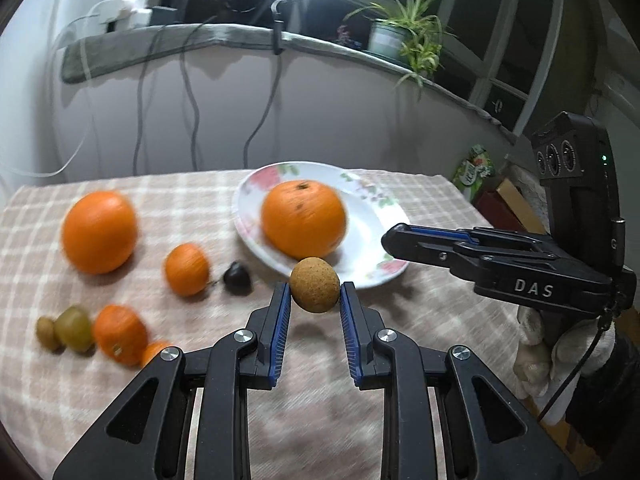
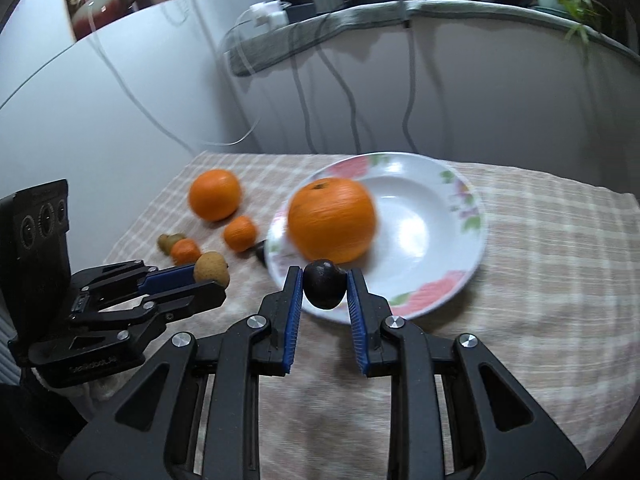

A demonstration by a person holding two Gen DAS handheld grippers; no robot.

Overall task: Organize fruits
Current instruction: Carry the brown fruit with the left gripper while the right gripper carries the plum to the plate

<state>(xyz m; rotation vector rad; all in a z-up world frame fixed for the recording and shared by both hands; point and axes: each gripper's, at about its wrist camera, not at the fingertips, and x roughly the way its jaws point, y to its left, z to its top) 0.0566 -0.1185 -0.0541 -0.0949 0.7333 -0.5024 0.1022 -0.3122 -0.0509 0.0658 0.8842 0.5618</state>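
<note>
Gripping a small tan fruit [image 1: 315, 285], the left gripper [image 1: 314, 294] hangs just short of the plate [image 1: 384, 208]; the right gripper [image 2: 324, 286] is clenched on a dark chestnut-like fruit [image 2: 324, 283] over the near rim. One large orange [image 1: 303, 218] sits on the plate. Step in hand: carrying to the plate. Next, I judge, each gripper must lower and release beside the orange, clear of the other gripper.
</note>
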